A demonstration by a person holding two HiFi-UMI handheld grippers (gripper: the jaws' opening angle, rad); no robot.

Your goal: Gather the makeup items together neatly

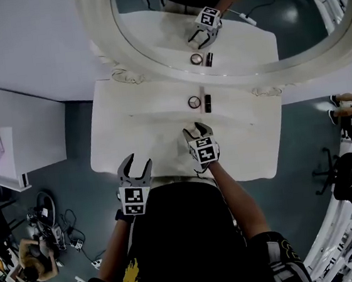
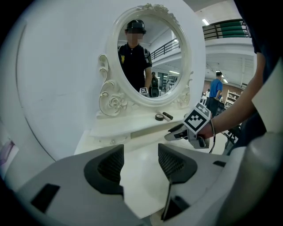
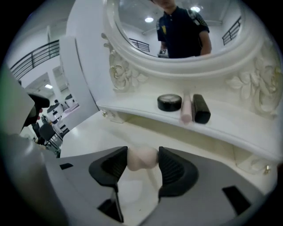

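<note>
One sponge (image 3: 142,160) is pinched in your right gripper (image 3: 142,154); left gripper (image 2: 140,153) spread, empty. Set it at twelve o'clock beside the compact (image 3: 170,102).

Dim, even light; fisheye-warped, vignetted edges

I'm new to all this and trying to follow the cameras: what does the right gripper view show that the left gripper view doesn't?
Only the right gripper view: the right gripper pinching a pale pink sponge, and a pink tube lying on the shelf. Only the left gripper view: the left gripper, open and empty, and the right gripper seen from outside. Both: the ornate mirror, the round black compact and the black tube.
</note>
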